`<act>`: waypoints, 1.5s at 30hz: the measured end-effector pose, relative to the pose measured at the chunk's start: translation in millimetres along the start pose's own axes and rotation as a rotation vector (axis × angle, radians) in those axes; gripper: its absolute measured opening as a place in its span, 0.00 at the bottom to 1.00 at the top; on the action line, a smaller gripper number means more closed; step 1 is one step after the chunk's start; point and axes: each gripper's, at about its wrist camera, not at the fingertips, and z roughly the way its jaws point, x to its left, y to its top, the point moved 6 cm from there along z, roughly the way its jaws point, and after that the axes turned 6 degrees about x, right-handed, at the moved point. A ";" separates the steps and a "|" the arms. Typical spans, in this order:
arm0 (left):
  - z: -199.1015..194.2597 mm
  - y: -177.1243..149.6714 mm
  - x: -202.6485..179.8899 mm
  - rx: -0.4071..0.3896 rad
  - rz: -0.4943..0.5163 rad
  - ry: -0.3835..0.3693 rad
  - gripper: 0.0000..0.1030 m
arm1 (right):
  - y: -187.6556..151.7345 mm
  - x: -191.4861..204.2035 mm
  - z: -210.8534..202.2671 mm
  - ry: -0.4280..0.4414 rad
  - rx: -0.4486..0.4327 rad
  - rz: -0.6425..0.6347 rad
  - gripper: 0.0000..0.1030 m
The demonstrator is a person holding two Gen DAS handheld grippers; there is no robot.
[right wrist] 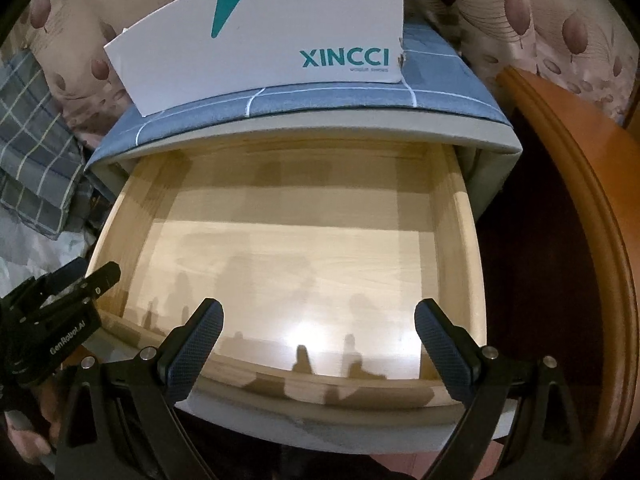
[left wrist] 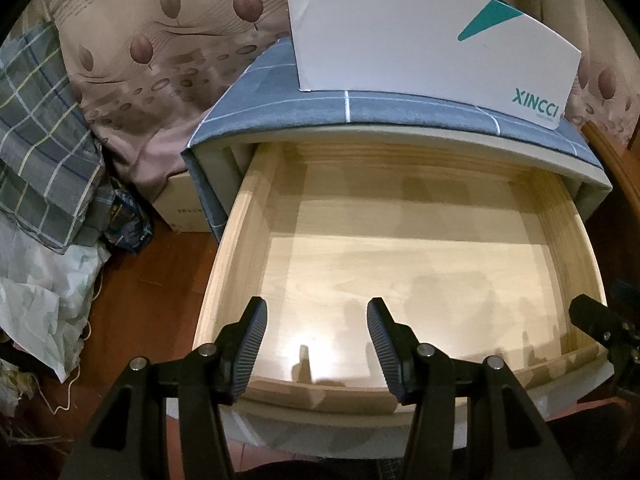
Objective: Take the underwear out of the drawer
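The light wooden drawer (left wrist: 256, 216) is pulled out of a nightstand covered in grey-blue checked cloth (left wrist: 280, 108). Its bare bottom shows in both views and no underwear is visible in it. My left gripper (left wrist: 317, 312) is open and empty, above the drawer's front edge. My right gripper (right wrist: 319, 316) is open wider, also empty, above the drawer front (right wrist: 304, 392). The left gripper also shows at the left edge of the right wrist view (right wrist: 80, 284), and the right gripper at the right edge of the left wrist view (left wrist: 596, 320).
A white XINCCI box (left wrist: 400, 32) stands on top of the nightstand. A leaf-print curtain (left wrist: 160, 40) hangs behind. Checked bedding (left wrist: 44, 140) and a white bag (left wrist: 40, 292) lie on the left. An orange wooden panel (right wrist: 568, 184) stands on the right.
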 end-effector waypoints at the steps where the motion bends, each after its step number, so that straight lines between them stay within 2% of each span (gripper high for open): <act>1: 0.1 0.6 0.0 -0.001 0.003 0.003 0.52 | -0.1 0.1 0.5 0.000 0.002 0.000 0.93; 12: 0.9 -0.3 -1.0 -0.002 0.013 0.013 0.52 | -1.4 -4.6 7.8 0.032 0.036 0.037 0.93; 45: 1.0 -1.0 -3.2 0.001 0.021 0.012 0.52 | -1.8 -3.8 11.9 0.009 0.063 0.021 0.92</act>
